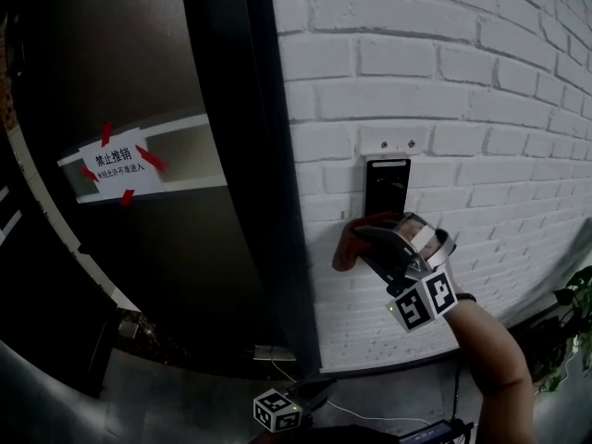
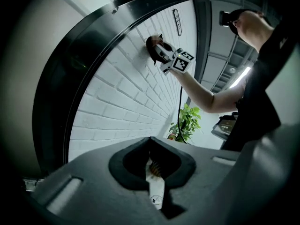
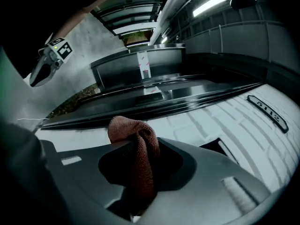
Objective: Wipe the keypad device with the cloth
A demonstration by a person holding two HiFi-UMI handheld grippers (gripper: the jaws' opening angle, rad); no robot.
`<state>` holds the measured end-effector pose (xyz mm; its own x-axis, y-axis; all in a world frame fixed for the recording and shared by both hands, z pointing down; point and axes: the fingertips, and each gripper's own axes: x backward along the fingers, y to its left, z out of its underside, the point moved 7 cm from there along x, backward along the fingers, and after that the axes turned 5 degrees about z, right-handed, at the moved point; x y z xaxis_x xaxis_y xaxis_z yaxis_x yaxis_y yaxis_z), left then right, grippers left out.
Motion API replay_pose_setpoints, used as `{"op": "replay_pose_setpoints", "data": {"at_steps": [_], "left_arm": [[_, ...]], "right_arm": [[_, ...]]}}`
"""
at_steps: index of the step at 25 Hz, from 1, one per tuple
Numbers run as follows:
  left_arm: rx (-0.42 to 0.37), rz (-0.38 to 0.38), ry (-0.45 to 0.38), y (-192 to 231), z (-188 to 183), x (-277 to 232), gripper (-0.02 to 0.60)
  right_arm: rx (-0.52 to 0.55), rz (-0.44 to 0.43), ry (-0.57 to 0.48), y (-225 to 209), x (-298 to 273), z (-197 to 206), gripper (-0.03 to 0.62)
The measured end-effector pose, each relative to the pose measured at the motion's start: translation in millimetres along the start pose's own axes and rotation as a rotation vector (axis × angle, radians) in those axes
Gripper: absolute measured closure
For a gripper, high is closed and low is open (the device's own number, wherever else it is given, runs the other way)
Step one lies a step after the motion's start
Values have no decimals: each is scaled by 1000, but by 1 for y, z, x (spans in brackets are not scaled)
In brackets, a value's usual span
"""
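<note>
head view: right hand-held gripper (image 1: 368,237) grasping red cloth (image 1: 350,248) just below keypad device (image 1: 387,185).
door sign (image 1: 113,165) reads "禁止推销"; left hand-held gripper (image 2: 151,149) clenched, empty.

We see a white-painted brick wall (image 1: 444,63) filling the right side of the head view, and a small white cover plate (image 1: 393,142) with two screws lies flat against it. A black door frame (image 1: 250,155) runs along the wall's left edge. Beyond it is a dark glass door (image 1: 120,81) with a pale horizontal band, where a white paper notice (image 1: 113,165) is fixed at its corners with red tape. A leafy green potted plant (image 1: 575,313) stands by the foot of the wall at the far right. A thin white cable (image 1: 370,414) trails across the grey floor. Higher on the bricks we make out a dark oblong number plate (image 3: 267,109), and bright tube lights (image 3: 211,3) run overhead.
</note>
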<state>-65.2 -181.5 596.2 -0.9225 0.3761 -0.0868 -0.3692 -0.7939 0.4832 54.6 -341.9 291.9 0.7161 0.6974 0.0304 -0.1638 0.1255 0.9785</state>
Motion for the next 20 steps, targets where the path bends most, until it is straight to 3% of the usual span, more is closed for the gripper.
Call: {"op": "replay_pose_setpoints", "data": {"at_steps": [5, 12, 16, 20], "left_arm": [[-10, 0, 4, -2, -1, 0, 577], [-9, -4, -7, -3, 1, 1, 578], [-7, -12, -20, -3, 0, 4, 578], [-4, -31, -28, -2, 1, 9, 577]], "right_arm": [[-50, -13, 29, 15, 31, 35, 511], [-122, 276, 28, -67, 55, 47, 510], [-263, 445, -15, -125, 53, 44, 511], [-286, 421, -3, -142, 32, 24, 513]]}}
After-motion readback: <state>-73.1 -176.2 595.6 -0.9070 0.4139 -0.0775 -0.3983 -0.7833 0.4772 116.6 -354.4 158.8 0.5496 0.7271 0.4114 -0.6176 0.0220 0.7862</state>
